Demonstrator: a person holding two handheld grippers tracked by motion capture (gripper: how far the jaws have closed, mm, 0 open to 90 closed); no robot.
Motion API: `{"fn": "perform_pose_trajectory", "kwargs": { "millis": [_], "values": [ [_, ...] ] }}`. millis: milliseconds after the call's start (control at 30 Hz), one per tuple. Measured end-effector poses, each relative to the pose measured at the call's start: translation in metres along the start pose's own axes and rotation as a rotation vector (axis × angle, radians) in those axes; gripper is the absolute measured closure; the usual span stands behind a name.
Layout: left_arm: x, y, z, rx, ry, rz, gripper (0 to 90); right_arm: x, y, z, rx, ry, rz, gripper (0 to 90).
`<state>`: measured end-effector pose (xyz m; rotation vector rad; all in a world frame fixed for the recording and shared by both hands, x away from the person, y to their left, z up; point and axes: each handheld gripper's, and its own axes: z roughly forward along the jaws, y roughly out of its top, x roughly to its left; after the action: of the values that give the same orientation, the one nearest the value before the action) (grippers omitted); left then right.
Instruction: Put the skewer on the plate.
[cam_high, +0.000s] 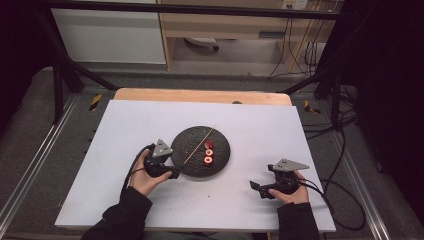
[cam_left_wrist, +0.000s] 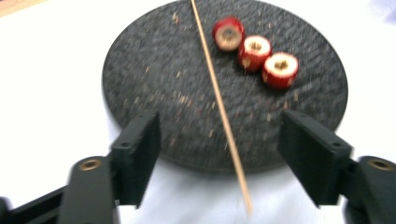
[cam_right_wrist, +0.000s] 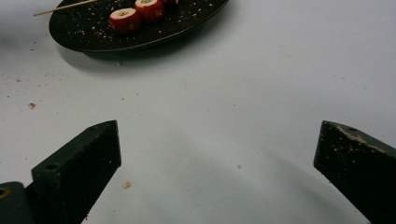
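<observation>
On the white table (cam_high: 125, 150) sits one round dark plate (cam_high: 192, 172), and across it lies one thin wooden skewer (cam_left_wrist: 212, 84), bare of food. Its near end reaches past the plate's rim and lies between the jaws of the left gripper (cam_left_wrist: 219, 154) — those jaws stand wide apart, gripping nothing, with the stick apart from both pads. Just beside the skewer, on the plate, three red fruit slices (cam_left_wrist: 254, 51) with pale centres lie in a row, each touching the next. Well apart from the plate, the right gripper (cam_right_wrist: 217, 158) rests over bare table — its jaws spread wide and empty. Small crumbs dot the plate and table.
</observation>
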<state>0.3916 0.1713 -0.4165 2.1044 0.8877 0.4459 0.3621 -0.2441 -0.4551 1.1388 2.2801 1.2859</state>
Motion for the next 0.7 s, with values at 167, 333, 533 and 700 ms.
{"fn": "perform_pose_trajectory", "kwargs": {
  "millis": [167,333,533,700],
  "values": [
    [0.013,-0.024,-0.02,-0.02,0.009,-0.003,12.2,0.001,0.0,0.0,0.002,0.002,0.003,1.6],
    [0.024,-0.043,-0.039,-0.042,0.039,-0.003,6.0,0.001,-0.001,0.001,0.009,0.003,-0.006,1.6],
    [0.033,-0.066,-0.051,-0.048,0.053,-0.028,5.2,0.001,-0.002,0.002,0.014,0.002,-0.004,1.5],
    [0.04,-0.081,-0.057,-0.052,0.062,-0.049,5.3,0.001,-0.002,0.002,0.019,0.003,-0.007,1.5]
  ]
}}
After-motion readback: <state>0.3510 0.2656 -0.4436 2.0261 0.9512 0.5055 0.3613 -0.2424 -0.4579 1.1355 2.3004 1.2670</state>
